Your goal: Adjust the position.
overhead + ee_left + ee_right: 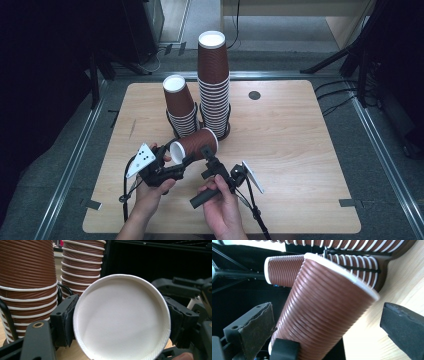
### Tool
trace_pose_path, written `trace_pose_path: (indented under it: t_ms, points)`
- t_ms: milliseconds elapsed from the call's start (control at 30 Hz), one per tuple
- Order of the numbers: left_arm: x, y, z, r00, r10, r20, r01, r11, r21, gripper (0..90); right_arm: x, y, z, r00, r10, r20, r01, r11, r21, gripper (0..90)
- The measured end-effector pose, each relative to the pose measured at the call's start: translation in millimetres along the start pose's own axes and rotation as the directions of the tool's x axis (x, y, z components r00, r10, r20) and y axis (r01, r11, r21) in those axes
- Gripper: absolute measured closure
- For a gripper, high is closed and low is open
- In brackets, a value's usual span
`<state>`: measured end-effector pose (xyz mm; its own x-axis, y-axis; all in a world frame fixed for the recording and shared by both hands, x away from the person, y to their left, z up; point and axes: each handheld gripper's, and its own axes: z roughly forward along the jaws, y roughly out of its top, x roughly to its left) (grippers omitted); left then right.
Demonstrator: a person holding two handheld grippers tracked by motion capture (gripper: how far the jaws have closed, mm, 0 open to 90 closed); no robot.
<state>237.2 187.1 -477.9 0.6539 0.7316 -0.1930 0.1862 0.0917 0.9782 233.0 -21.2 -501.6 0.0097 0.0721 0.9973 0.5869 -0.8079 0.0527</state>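
A single brown ribbed paper cup (196, 143) lies on its side just above the wooden table (300, 150). My left gripper (176, 161) is shut on its narrow end. In the left gripper view the cup's white base (122, 317) faces the camera, with both pads (68, 319) pressed on its sides. My right gripper (207, 156) is open around the cup's middle. In the right gripper view the cup's wall (324, 312) runs between the spread jaws, close to the left pad (255, 323) and well apart from the right one.
Two stacks of upturned brown cups stand in black wire holders behind the held cup: a tall one (214, 85) and a shorter, leaning one (180, 106). A small black disc (254, 95) sits at the table's back right. Dark stands and cables surround the table.
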Motion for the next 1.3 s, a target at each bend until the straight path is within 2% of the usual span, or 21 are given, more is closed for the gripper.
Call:
trace_pose_path:
  t_ms: [267,433,600,967,1100,1233,1300]
  points:
    - [-3.6,-1.7,1.8,0.9999,0.011,0.006,-0.011,0.9999,-0.002,22.6,0.9,3.3,6.3,0.9958,0.084,0.035,-0.085,0.996,0.006,0.0]
    - [-5.7,-3.0,3.4,0.9997,0.023,0.011,-0.023,0.9997,0.001,22.6,-1.7,3.7,10.4,0.9920,0.117,0.048,-0.117,0.993,0.000,0.0]
    - [-6.5,-3.3,3.7,0.9995,0.026,0.017,-0.026,0.9996,-0.006,22.6,0.0,5.0,15.2,0.9899,0.137,0.037,-0.137,0.991,-0.005,0.0]
    - [-8.2,-4.1,4.2,0.9987,0.034,0.037,-0.034,0.9994,-0.007,22.6,0.5,9.8,22.7,0.9836,0.173,0.049,-0.173,0.985,-0.006,0.0]
    - [-8.5,-4.1,4.2,0.9984,0.034,0.044,-0.033,0.9994,-0.010,22.6,0.5,10.1,22.5,0.9866,0.160,0.032,-0.159,0.987,-0.015,0.2]
    - [-7.9,-4.9,4.6,0.9984,0.031,0.047,-0.031,0.9995,-0.007,22.6,-0.9,10.7,23.3,0.9799,0.199,0.016,-0.199,0.980,0.019,6.0]
    - [-8.0,-5.1,4.8,0.9983,0.035,0.047,-0.035,0.9994,-0.007,22.6,-0.7,10.4,23.0,0.9821,0.188,0.004,-0.188,0.982,0.017,8.5]
